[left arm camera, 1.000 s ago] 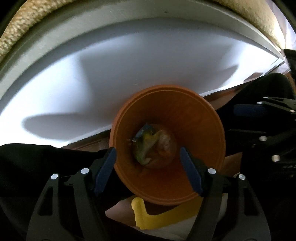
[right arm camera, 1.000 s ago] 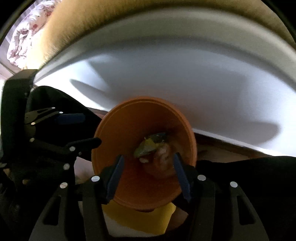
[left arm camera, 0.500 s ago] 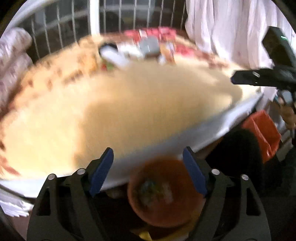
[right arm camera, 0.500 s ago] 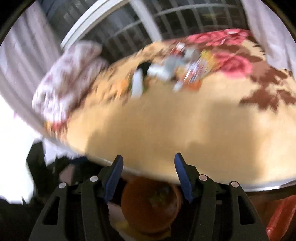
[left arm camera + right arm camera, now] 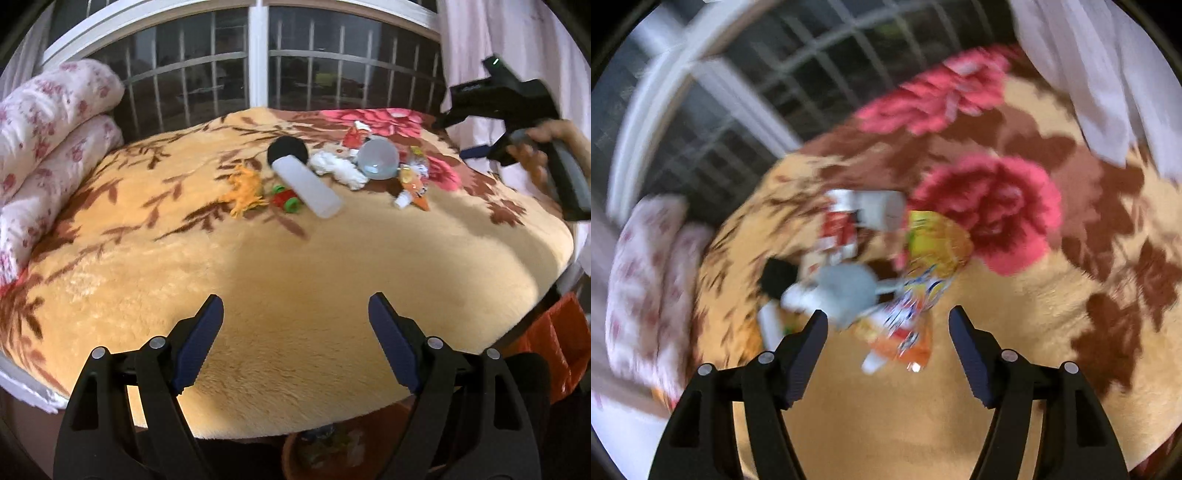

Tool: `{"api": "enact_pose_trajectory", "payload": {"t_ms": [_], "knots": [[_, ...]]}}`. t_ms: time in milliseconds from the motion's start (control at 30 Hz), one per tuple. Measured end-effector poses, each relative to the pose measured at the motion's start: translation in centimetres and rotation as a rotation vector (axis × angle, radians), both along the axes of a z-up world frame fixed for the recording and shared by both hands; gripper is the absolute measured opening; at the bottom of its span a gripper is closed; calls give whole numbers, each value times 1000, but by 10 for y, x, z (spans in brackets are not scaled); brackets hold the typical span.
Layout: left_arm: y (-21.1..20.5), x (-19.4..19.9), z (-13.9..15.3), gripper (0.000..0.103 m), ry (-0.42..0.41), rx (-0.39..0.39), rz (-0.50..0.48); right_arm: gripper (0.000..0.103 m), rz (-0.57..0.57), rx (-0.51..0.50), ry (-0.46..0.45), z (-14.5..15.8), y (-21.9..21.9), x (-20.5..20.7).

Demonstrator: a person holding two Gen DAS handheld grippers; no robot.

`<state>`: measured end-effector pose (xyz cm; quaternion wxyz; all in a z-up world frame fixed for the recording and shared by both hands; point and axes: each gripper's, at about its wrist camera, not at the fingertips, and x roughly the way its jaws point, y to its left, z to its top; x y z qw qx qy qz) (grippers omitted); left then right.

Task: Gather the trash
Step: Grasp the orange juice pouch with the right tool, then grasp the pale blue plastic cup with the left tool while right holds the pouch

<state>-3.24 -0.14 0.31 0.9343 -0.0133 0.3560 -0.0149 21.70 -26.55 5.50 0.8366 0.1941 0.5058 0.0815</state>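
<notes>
Up over the bed now, the left wrist view shows the left gripper [image 5: 295, 325] standing wide with nothing between its blue pads, above a broad bare stretch of the fleecy yellow blanket [image 5: 303, 273]; its jaws have just been opening. All the trash sits in one cluster toward the far side, near the barred window [image 5: 258, 55]: a translucent bottle with a black cap [image 5: 306, 182] lying on its side, a crumpled white tissue [image 5: 338, 168] just beside it, a pale round cup [image 5: 378, 159], orange snack wrappers [image 5: 413, 184], a red wrapper [image 5: 356, 134], a red and green toy [image 5: 284, 199] and an orange toy [image 5: 245, 192]. Between that cluster and the near edge the blanket is open. A rolled floral quilt [image 5: 48, 140] closes off the left side, a white curtain [image 5: 498, 48] hangs at the far right, and the orange bin [image 5: 332, 454] shows just under the near edge of the bed. At the right a hand [image 5: 543, 147] holds the right gripper over the bed's right edge. From the right wrist, blurred, the right gripper [image 5: 888, 321] is partly spread and empty, its jaws having just been opening, with the snack wrappers [image 5: 923, 280] and the cup [image 5: 846, 291] just beyond its tips and clear blanket [image 5: 886, 413] beneath.
</notes>
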Motion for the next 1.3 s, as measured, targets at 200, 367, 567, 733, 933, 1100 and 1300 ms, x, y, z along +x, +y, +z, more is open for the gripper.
{"api": "enact_pose_trajectory", "payload": {"t_ms": [200,367,567,733,933,1100,1300], "knots": [[13,-4,-6,79,-3,4,25,67,-110,-2,149,-34,3,46],[19,-2,-10,79,5,-28,22,66,-149,-2,235,-55,13,66],[22,-2,-12,79,9,-37,26,49,-235,-88,279,-77,19,81],[22,-1,-13,79,24,-60,29,36,-215,-166,204,-85,24,70],[16,-3,-18,79,56,-70,23,34,-127,-94,-44,-51,15,23],[7,0,-10,79,70,-91,0,34,62,-75,-298,1,15,-50],[-21,33,15,79,60,-123,-62,35,271,-146,-464,22,17,-166]]}}
